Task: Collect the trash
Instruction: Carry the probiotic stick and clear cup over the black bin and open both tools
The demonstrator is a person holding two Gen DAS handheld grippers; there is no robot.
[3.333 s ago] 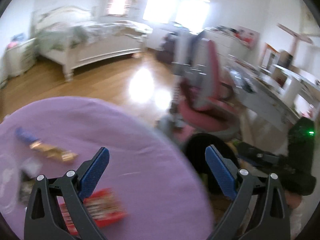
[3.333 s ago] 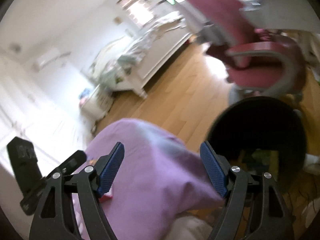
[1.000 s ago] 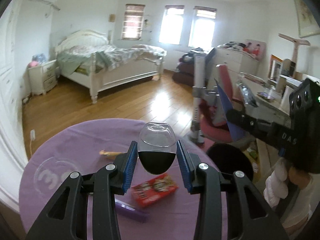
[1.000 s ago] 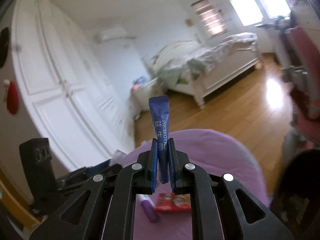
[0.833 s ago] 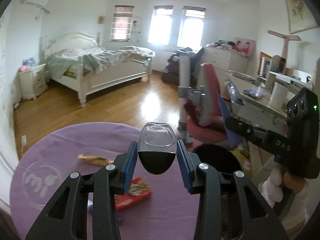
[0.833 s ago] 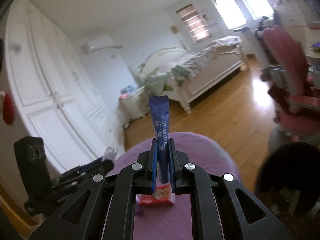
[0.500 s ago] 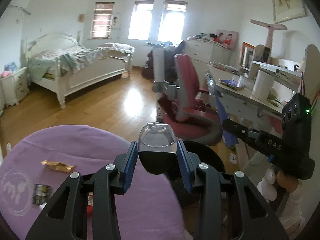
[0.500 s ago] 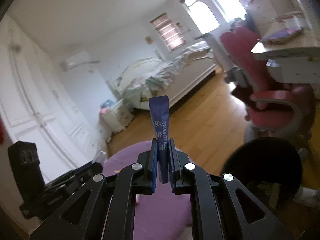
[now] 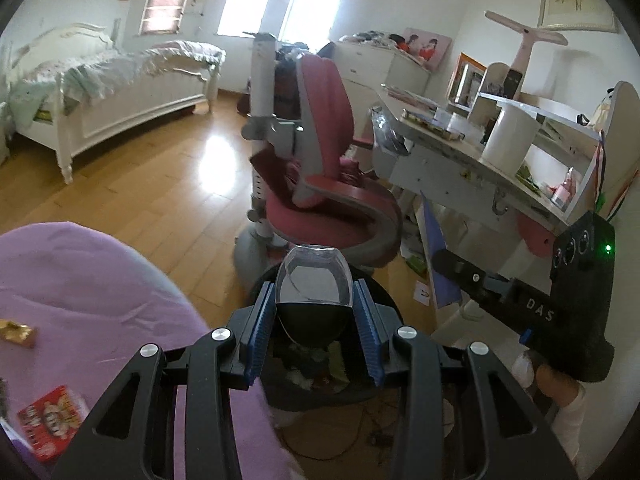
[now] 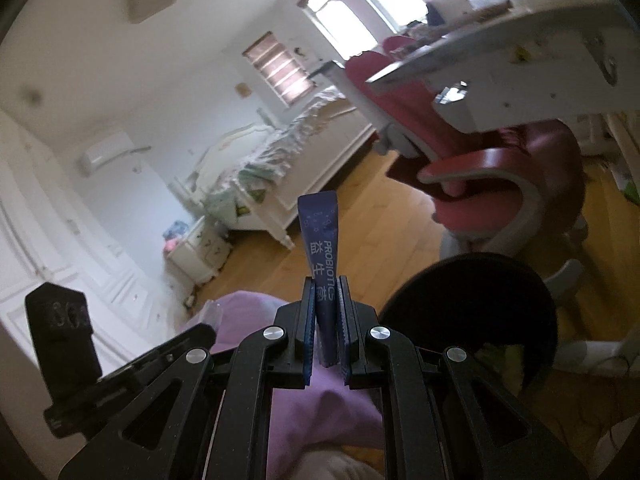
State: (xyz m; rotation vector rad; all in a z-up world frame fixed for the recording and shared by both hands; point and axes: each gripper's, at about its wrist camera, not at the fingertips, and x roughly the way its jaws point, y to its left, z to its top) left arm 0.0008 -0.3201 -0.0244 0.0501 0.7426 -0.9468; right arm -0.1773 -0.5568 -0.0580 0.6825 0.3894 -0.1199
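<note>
Sunlit bedroom with a honey-coloured wooden floor (image 9: pixel 132 196): at the far left stands a white-framed bed (image 9: pixel 104 96) with rumpled pale bedding. Nearer, at the left edge, a round table under a lilac cloth (image 9: pixel 80 280) carries a gold foil wrapper (image 9: pixel 16 332) and a red printed snack packet (image 9: pixel 50 420). Just past the table's rim sits a round black waste bin (image 9: pixel 320 384) with scraps inside it, and behind that a pink swivel chair (image 9: pixel 328 184). The left gripper (image 9: pixel 315 316) is clamped on a small clear plastic cup with a dark base (image 9: pixel 314 292), held directly above the bin's mouth. Further right is a cluttered white desk (image 9: pixel 480 160). Below the desk, the right gripper (image 10: pixel 325 320) is pinched tight on a slim blue sachet printed PROBIOTICS (image 10: pixel 322 248), which stands upright between the pads; in that view the bin lies just to the right and lower.
</note>
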